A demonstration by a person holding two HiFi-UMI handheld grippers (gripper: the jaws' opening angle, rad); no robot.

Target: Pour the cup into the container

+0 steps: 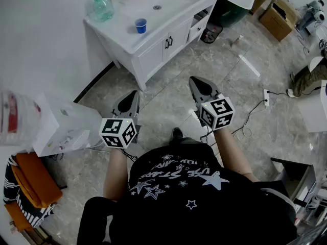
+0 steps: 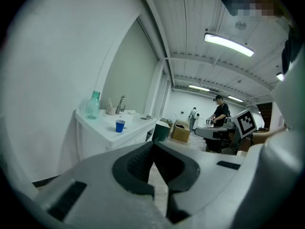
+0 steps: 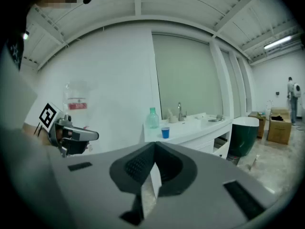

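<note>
The person stands on a grey tiled floor, well back from a white vanity cabinet, with a gripper held out in each hand. The left gripper has its fingers pressed together with nothing between them; its own view shows the two dark ribbed pads meeting at the tip. The right gripper is the same: its fingers are closed tip to tip and hold nothing. Both point forward and slightly downward toward the cabinet, the right one reaching a little further ahead than the left. The blue cup stands upright on the white worktop, near its front edge, well apart from both grippers. A green-tinted bottle stands upright at the worktop's left end, near the wall, apart from the cup. A sink basin is set into the worktop behind the cup, and a faucet rises at its back. In the left gripper view, two people stand far off across the room beside cardboard boxes.
</note>
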